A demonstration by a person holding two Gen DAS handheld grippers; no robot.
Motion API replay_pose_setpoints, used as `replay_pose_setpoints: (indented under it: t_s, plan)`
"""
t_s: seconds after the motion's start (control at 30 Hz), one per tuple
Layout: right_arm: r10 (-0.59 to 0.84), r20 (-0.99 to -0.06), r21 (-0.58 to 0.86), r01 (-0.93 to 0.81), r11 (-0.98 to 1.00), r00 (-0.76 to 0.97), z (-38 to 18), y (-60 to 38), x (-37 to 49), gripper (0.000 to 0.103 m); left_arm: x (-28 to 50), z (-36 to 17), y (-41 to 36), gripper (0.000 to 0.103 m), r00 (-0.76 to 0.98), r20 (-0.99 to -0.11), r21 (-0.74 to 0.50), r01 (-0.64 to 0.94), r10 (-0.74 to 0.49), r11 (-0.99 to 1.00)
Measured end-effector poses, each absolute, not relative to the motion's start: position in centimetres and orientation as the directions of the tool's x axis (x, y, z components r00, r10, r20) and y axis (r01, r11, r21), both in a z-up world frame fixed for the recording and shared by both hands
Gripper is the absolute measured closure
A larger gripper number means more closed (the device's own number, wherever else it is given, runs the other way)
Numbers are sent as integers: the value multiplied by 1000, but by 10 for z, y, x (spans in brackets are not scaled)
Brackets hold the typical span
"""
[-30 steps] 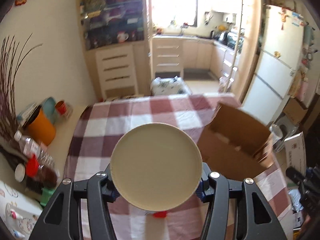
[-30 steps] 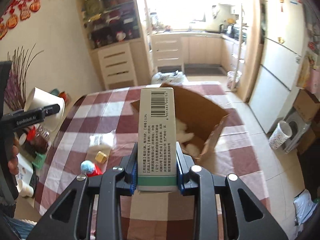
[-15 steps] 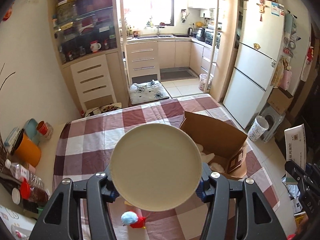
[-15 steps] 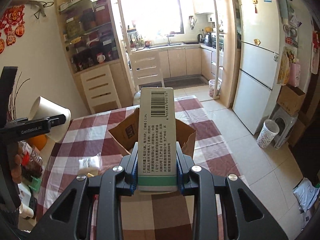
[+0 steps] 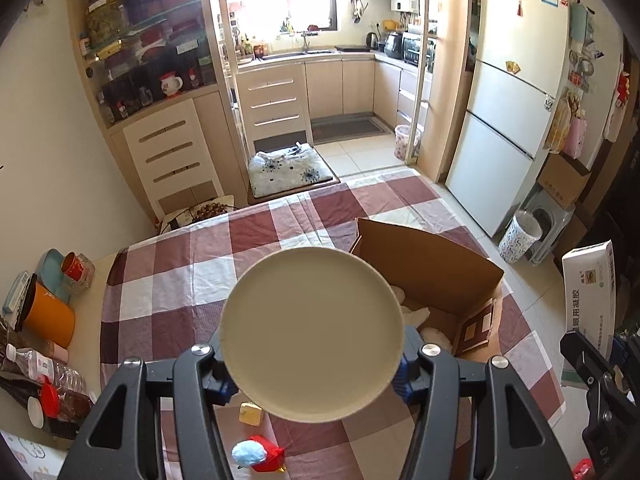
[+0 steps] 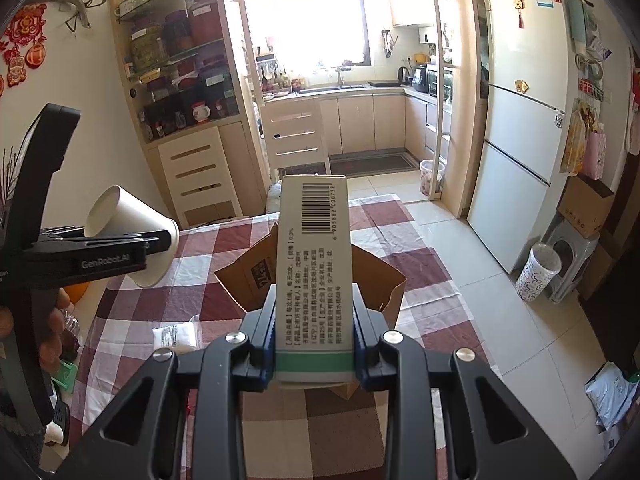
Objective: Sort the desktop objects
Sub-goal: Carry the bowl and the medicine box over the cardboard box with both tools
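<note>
Left gripper [image 5: 312, 376]: clamped on a paper cup [image 5: 311, 334], base toward the lens, held above the checked tablecloth [image 5: 192, 280].
Right gripper [image 6: 314, 344]: clamped on a medicine carton [image 6: 314, 264], barcode up, over the open cardboard box [image 6: 384, 280].
Tablecloth items: 1 yellow block [image 5: 250, 414], 1 red-and-blue toy [image 5: 258, 453], 1 white sachet [image 6: 176, 336].

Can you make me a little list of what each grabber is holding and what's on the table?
left gripper: shut on paper cup, bottom facing the camera
right gripper: shut on medicine box, barcode side up
cardboard box: open, on the checked tablecloth, white things inside
loose on table: yellow block, red and blue toy, white packet
</note>
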State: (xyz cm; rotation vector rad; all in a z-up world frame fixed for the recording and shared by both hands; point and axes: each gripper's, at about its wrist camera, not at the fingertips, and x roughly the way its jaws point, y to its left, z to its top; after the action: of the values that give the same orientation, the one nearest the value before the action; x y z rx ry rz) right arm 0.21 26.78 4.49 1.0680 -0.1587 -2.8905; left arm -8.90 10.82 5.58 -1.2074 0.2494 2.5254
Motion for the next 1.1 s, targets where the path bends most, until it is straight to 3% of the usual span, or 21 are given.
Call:
replay_pose_setpoints:
  t_s: [1.1]
  plan:
    - [-63, -699, 116, -26, -993, -712, 18, 271, -50, 72, -150, 17, 150, 45, -479, -858, 38, -414, 182, -910]
